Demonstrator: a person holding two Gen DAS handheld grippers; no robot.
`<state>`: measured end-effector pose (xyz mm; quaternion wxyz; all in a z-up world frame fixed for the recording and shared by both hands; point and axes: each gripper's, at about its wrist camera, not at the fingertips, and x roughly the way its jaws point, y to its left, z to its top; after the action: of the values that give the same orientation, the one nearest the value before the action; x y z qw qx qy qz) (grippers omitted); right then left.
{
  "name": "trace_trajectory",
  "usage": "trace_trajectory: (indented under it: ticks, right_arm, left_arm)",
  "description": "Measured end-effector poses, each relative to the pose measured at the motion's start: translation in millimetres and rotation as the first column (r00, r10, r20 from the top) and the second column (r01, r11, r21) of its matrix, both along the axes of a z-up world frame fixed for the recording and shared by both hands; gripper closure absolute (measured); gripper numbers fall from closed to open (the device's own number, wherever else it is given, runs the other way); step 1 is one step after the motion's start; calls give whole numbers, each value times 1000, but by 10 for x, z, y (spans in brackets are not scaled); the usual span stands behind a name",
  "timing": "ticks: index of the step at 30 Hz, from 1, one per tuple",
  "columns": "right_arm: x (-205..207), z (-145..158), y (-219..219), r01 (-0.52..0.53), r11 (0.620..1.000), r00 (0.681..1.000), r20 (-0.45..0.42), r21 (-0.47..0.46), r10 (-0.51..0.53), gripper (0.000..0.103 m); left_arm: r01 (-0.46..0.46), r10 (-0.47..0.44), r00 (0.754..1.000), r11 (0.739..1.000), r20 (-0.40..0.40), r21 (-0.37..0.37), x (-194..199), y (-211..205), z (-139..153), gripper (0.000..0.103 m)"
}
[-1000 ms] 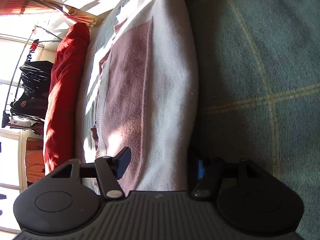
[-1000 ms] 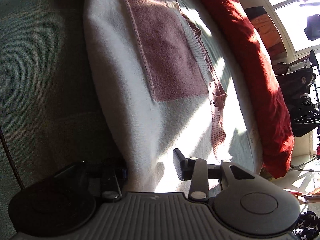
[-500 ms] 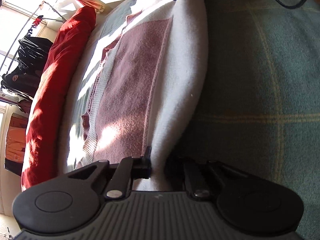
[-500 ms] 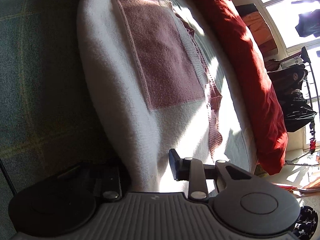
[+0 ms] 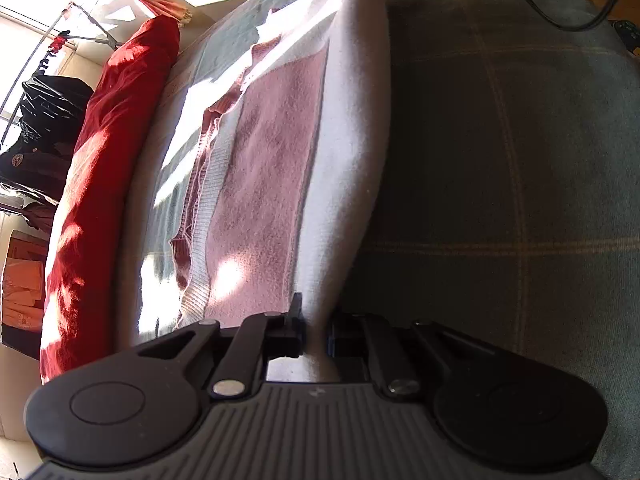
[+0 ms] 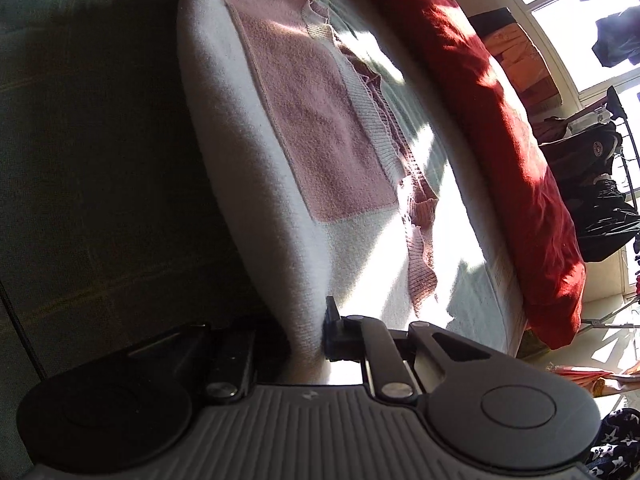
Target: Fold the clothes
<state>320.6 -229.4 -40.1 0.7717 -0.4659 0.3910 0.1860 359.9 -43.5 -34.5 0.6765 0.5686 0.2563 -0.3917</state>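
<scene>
Right tool [image 6: 308,332] — clamped on sweater [image 6: 256,184]

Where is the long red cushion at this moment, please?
The red cushion lies along the far side of the bed, beyond the pink and white sweater: left in the left wrist view, right in the right wrist view.

The fuzzy knitted sweater [image 5: 344,184] is off-white with a large dusty-pink rectangular panel [image 5: 272,184] and a ribbed pink-and-white edge. The bed cover [image 5: 500,160] under it is muted green, crossed by thin pale yellow lines in a wide plaid. On the far side lies a long bright red cushion [image 6: 500,128], and both matte plastic grippers are black.
</scene>
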Motion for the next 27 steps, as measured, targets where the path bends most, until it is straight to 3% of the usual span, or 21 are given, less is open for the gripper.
trace_trajectory:
  ticks: [9,17,27]
  right_arm:
    - [-327,105,-151,-66,997,997,-49,29,67,89]
    - [-724,214,-206,-135,990,981,-133,48,140,89]
    - [-1117,136,-222,-199,978,950,-235,55,207,88]
  left_arm:
    - [-30,32,997,999,-66,40,-476,-98,103,96]
    - [-47,58,981,997,-185,66,-1079,-184,293,96]
    - [-90,104,965,994,-240,68,-1341,-211,163,96]
